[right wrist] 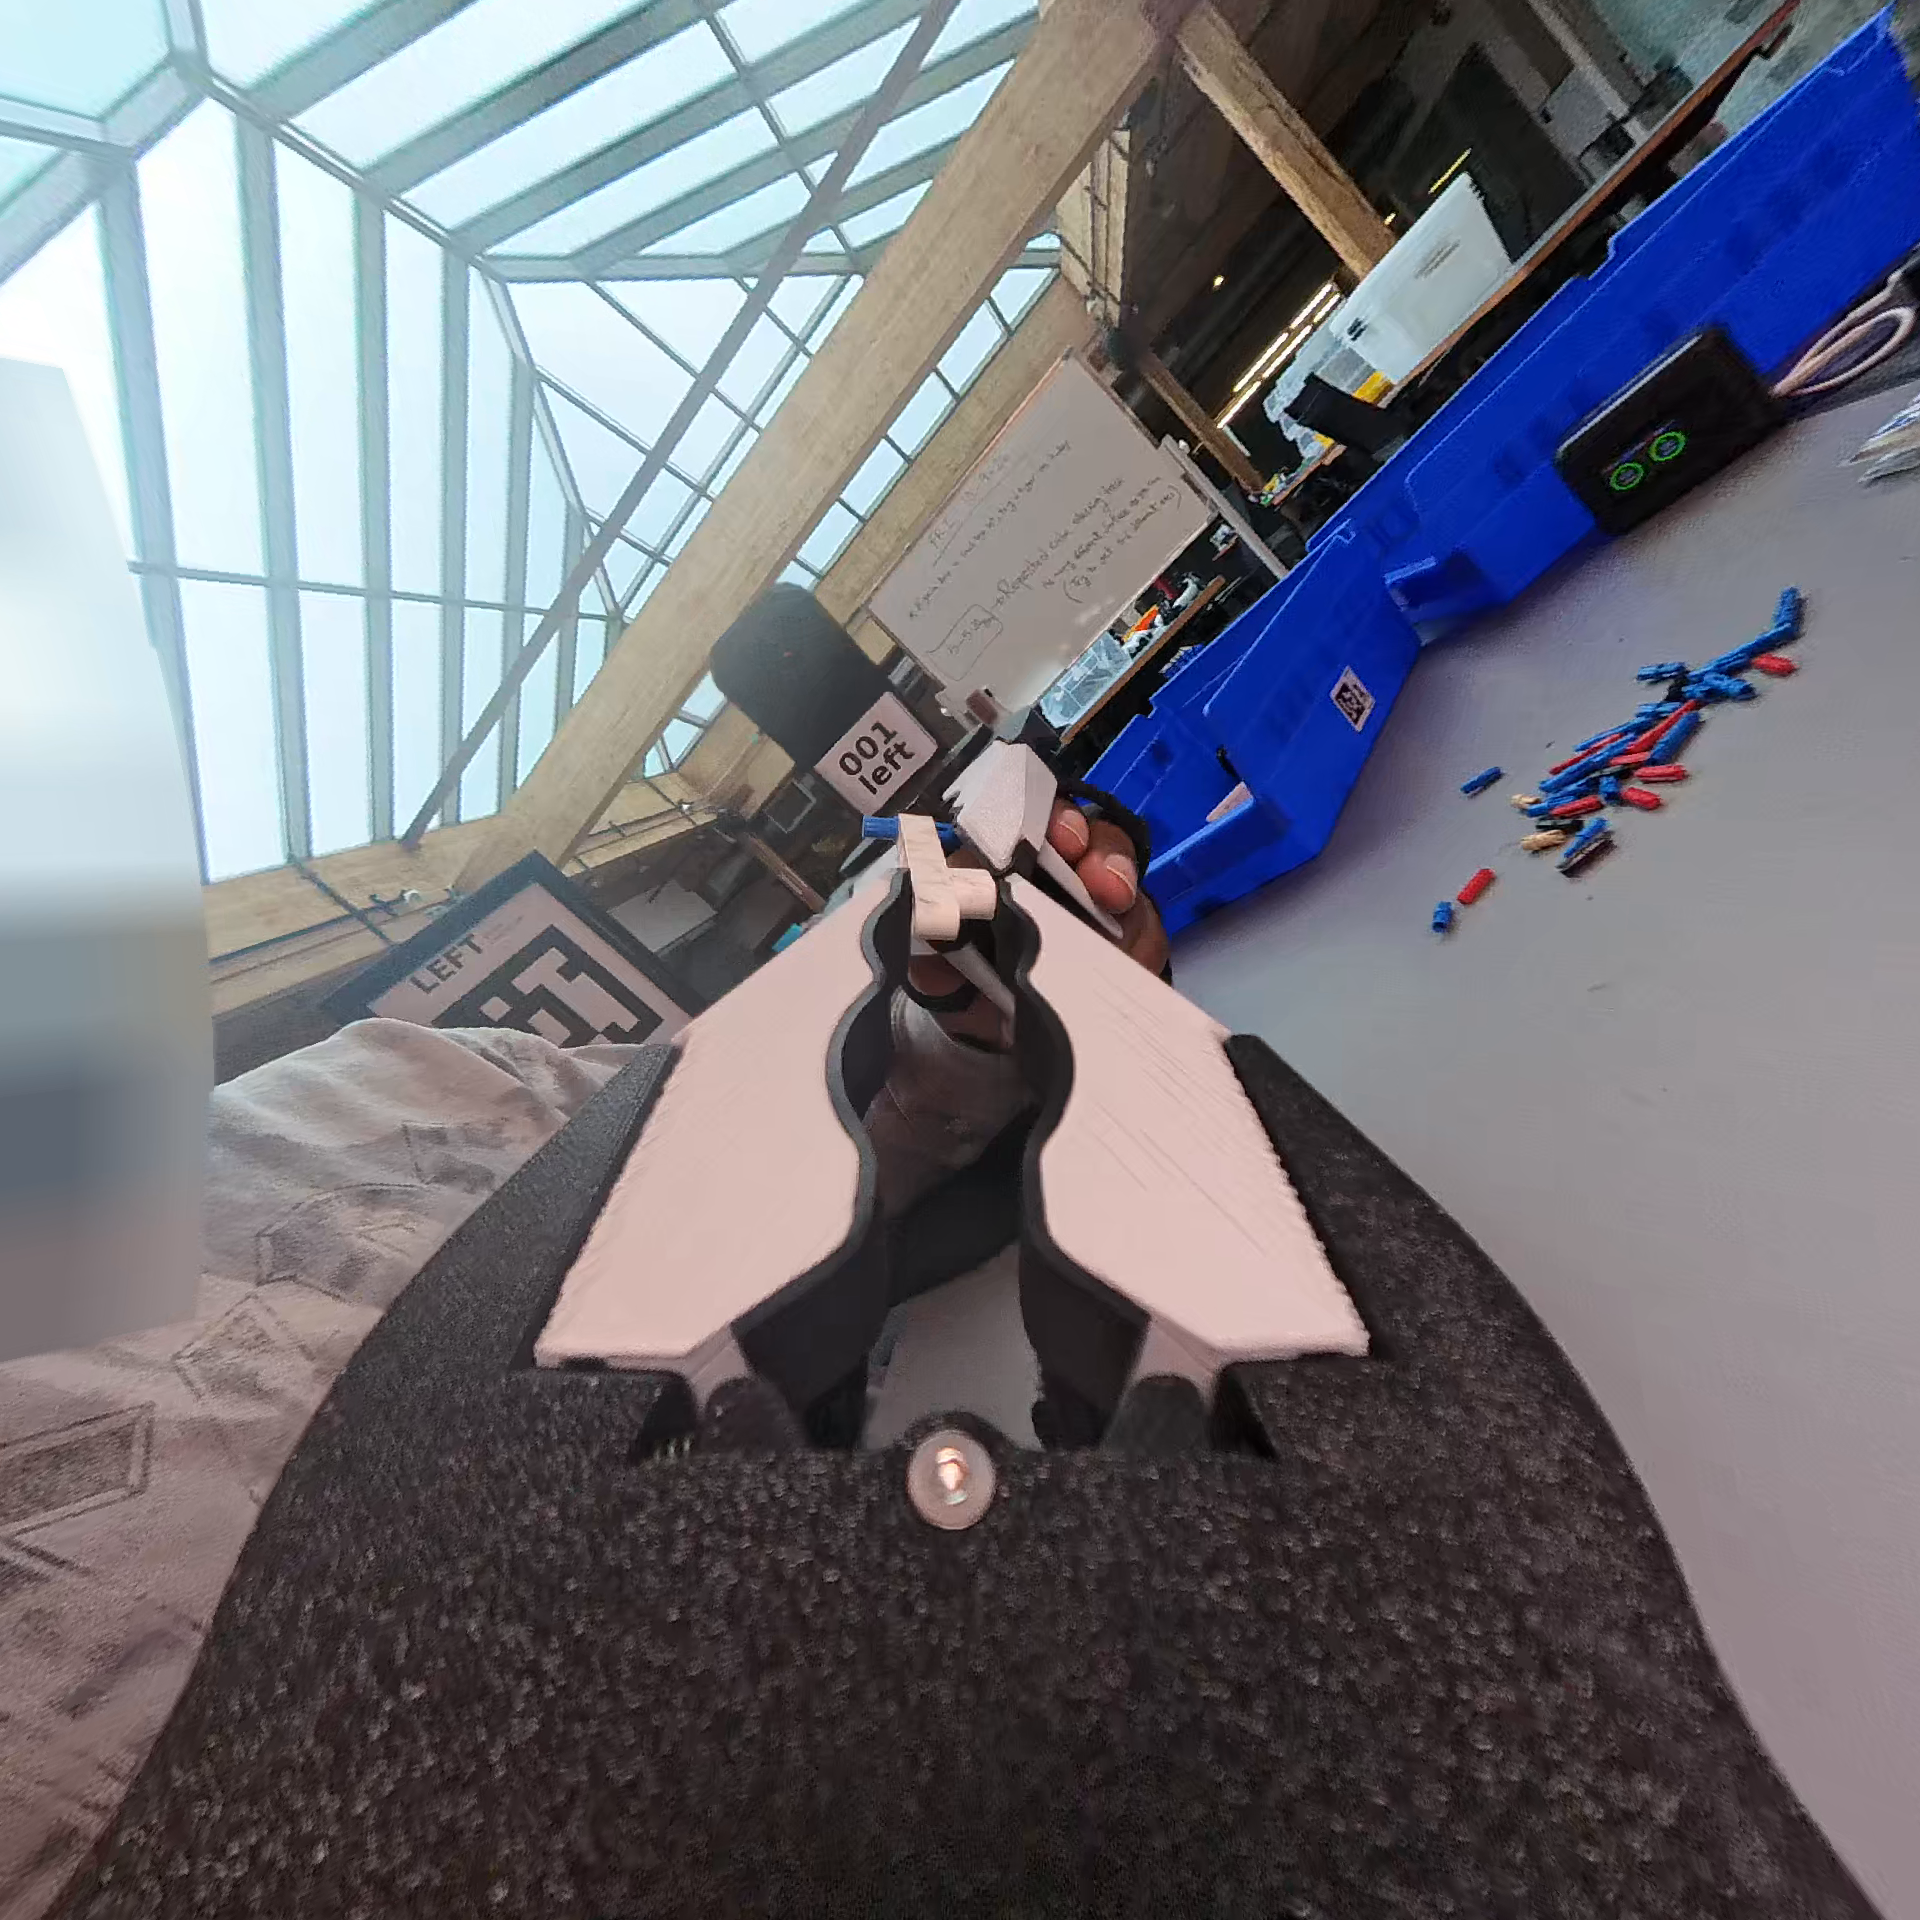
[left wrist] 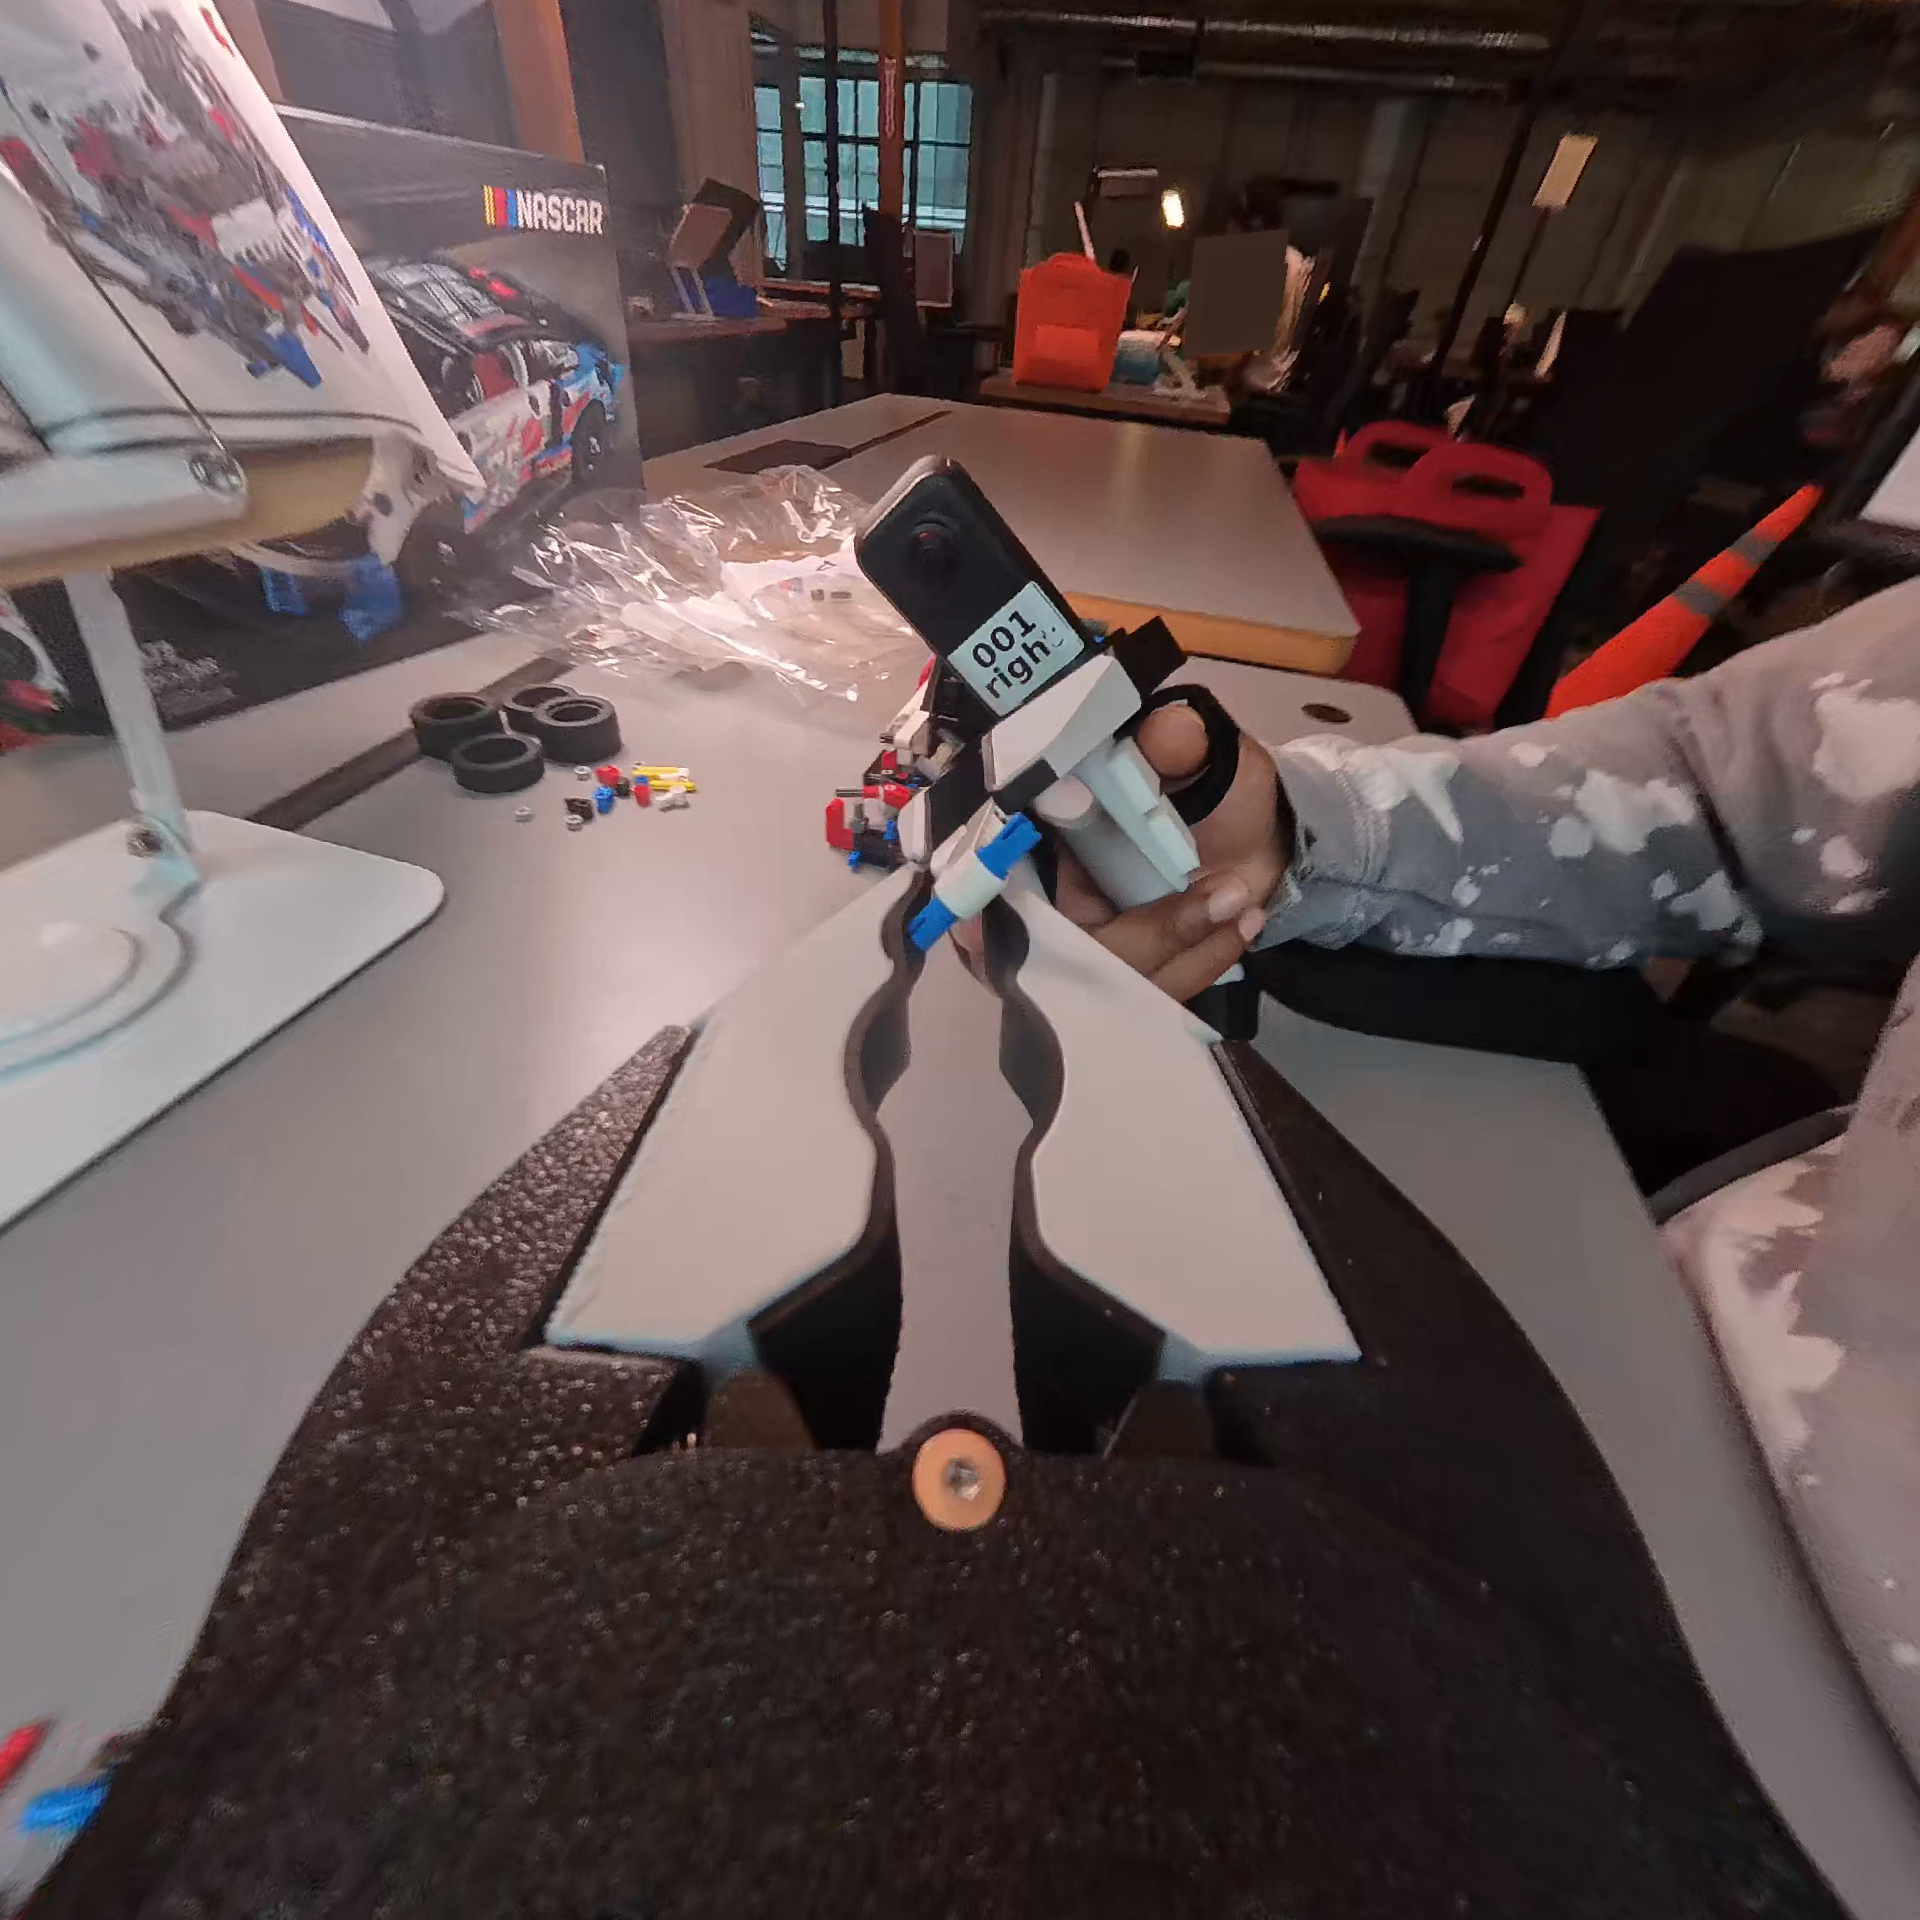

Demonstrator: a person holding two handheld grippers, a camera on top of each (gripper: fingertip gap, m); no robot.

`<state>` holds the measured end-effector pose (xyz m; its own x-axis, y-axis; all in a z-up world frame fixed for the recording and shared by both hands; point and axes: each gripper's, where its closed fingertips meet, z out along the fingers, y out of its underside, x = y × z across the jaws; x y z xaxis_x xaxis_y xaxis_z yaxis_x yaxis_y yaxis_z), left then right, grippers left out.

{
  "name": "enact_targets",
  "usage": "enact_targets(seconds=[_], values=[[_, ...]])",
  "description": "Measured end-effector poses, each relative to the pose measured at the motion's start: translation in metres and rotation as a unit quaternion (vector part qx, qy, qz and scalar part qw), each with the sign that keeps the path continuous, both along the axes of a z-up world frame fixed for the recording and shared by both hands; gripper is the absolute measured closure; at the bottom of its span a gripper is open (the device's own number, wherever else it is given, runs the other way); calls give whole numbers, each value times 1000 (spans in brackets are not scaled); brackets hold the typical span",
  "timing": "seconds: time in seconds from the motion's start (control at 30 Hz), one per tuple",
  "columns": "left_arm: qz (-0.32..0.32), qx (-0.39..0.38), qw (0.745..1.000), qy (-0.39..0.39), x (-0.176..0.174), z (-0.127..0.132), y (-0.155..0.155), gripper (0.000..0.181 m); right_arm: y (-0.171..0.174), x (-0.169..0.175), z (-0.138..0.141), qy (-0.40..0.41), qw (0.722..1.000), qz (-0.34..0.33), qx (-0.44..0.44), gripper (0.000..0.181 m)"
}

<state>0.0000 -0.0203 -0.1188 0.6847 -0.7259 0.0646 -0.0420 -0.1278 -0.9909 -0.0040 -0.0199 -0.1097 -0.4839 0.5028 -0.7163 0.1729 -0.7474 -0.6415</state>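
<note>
My left gripper (left wrist: 961, 902) is shut on a small white brick piece with blue pins (left wrist: 971, 881) and holds it above the grey table (left wrist: 468, 1091). My right gripper (right wrist: 948, 902), held by a hand in a mottled grey sleeve (left wrist: 1507, 821), faces it tip to tip and is shut on the same white piece (right wrist: 940, 888). A blue pin (right wrist: 883, 826) sticks out at the piece's far end. The right gripper also shows in the left wrist view (left wrist: 1039, 748), and the left gripper shows in the right wrist view (right wrist: 997, 805). A partly built red, white and blue model (left wrist: 883, 800) lies just behind the tips.
Several black tyres (left wrist: 514, 732) and small loose parts (left wrist: 629, 784) lie on the table, with clear plastic bags (left wrist: 707, 592) behind. A car-picture box (left wrist: 499, 343) and a booklet on a white stand (left wrist: 208, 935) are at the left. Blue bins (right wrist: 1351, 665) and a pile of pins (right wrist: 1631, 748) are at the right. The grippers are tip to tip, or close to it.
</note>
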Motion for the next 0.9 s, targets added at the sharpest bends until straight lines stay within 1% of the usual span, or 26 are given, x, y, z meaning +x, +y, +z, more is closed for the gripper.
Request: enact_targets(seconds=[0.1,0.17,0.23,0.27,0.33,0.37,0.43,0.53,0.63,0.67,0.73,0.8,0.83,0.87,0.9], values=[[-28,-50,992,-116,-4,-2,2,178,4,1,-9,-18,1000,-3,21,169],[-48,-69,976,-200,-15,5,-2,181,11,-1,-18,-38,998,-26,47,179],[-57,-77,965,-246,-25,9,-6,181,8,-1,-21,-40,995,-28,82,178],[-53,-86,965,-243,-27,4,-6,181,4,-1,-17,-31,995,-24,89,179],[-33,-115,972,-200,-29,-15,-3,181,1,-5,-15,-28,994,-36,98,181],[-18,-122,977,-172,-31,-24,-1,181,0,-7,-20,-40,992,-40,113,181],[4,-117,984,-132,-37,-30,3,181,0,-10,-34,-73,981,-50,175,180],[18,-107,988,-111,-44,-29,4,170,1,-10,-62,-131,941,-63,305,175],[49,-90,988,-113,-60,-22,9,155,-16,-10,-87,-178,895,-29,408,166],[55,-85,988,-116,-65,-20,10,152,-26,-12,-96,-195,882,-11,430,162],[68,-82,987,-117,-75,-20,12,147,-47,-18,-115,-231,852,19,469,146],[78,-80,987,-112,-81,-22,14,147,-64,-27,-132,-256,819,32,512,140],[81,-81,988,-106,-82,-23,14,147,-71,-32,-138,-268,807,40,524,138],[83,-81,988,-100,-83,-25,14,147,-76,-36,-144,-279,799,44,531,140],[82,-81,989,-95,-82,-26,13,147,-76,-40,-145,-285,789,35,543,149]])
